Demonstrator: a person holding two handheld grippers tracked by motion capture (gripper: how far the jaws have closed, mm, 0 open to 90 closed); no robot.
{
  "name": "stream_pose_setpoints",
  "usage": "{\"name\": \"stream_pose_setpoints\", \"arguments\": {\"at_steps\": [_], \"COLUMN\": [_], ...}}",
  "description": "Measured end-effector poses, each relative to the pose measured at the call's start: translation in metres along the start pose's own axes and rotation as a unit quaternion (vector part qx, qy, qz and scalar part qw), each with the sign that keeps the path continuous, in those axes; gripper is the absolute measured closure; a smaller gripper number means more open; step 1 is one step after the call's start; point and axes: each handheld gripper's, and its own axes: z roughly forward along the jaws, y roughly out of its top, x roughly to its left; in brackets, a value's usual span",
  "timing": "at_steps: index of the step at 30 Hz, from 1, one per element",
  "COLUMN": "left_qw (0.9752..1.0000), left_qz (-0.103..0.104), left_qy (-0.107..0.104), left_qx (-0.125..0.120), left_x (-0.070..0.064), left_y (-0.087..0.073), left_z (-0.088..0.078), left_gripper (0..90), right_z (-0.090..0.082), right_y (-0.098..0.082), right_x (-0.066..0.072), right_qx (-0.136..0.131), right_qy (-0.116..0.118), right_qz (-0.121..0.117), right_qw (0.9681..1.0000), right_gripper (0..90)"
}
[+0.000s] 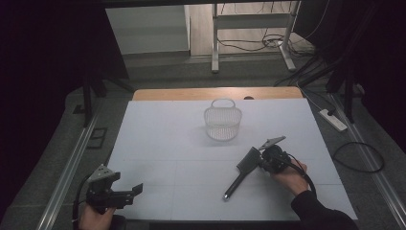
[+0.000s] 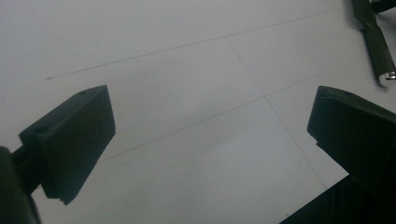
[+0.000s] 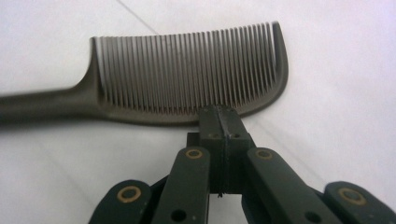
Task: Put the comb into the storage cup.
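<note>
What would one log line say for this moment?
right tool: shut on comb spine | left tool: open, nothing between its jaws | basket: upright, beyond comb | table: white

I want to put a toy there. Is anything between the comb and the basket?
No, the high view shows bare white table between comb and basket.

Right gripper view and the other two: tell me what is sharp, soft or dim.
Right gripper view: the comb's teeth are crisp, its handle smears toward the left edge, and the right tool is in focus. Left gripper view: slightly soft, evenly lit mat. High view: dim, surroundings nearly black, white basket faint against the mat.
</note>
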Motion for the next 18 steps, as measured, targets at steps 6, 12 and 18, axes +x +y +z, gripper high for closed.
{"name": "stream_pose_setpoints", "arguments": {"at_steps": [6, 12, 18], "left_qw": [1.0, 1.0, 1.0], "left_qz": [-0.001, -0.002, -0.002], "left_qy": [-0.001, -0.001, -0.001], "left_qx": [-0.001, -0.001, 0.0], "left_x": [0.0, 0.0, 0.0], "left_y": [0.0, 0.0, 0.0], "left_z": [0.0, 0.0, 0.0], "left_gripper": [1.7, 1.7, 1.8], "right_z": [0.009, 0.016, 0.021], "right_y": [0.012, 0.02, 0.028], "right_x": [0.0, -0.004, -0.003], "right_qx": [-0.007, -0.014, -0.015], "right_qy": [-0.013, -0.007, -0.006], "right_qz": [-0.004, 0.017, 0.021], "right_qw": [0.9999, 0.9997, 0.9996], "right_gripper": [89.3, 89.3, 89.3]}}
